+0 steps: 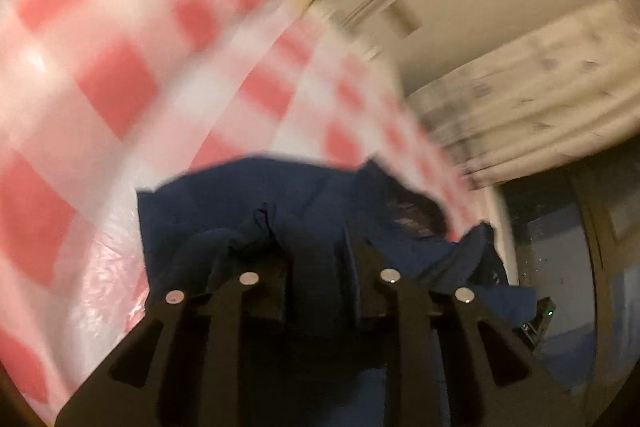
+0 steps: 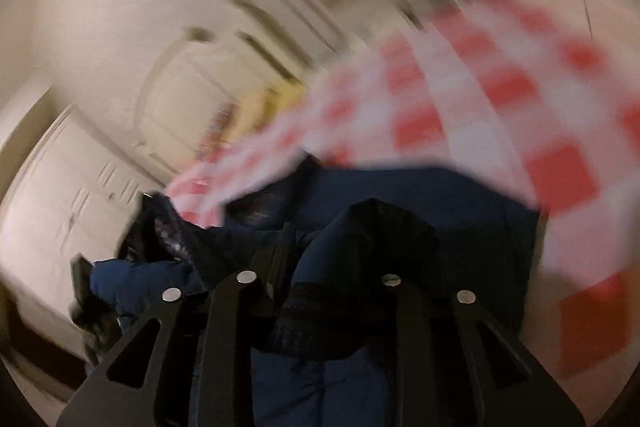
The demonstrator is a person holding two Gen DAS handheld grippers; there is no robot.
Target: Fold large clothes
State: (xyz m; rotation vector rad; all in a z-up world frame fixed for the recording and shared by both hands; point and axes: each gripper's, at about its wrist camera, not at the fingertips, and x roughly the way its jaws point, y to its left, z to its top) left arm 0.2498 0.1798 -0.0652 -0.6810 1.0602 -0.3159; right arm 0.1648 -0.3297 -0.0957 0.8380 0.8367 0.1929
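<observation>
A large navy blue garment hangs over a table covered with a red-and-white checked cloth. My left gripper is shut on a bunched fold of it, and the fabric spills out between and over the fingers. In the right wrist view the same navy garment stretches ahead over the checked cloth. My right gripper is shut on a gathered part with a dark ribbed cuff. Both views are heavily blurred.
A pale patterned curtain hangs at the right of the left wrist view. Cream panelled doors and a wall fill the left of the right wrist view. A black device with a green light shows beyond the garment's right end.
</observation>
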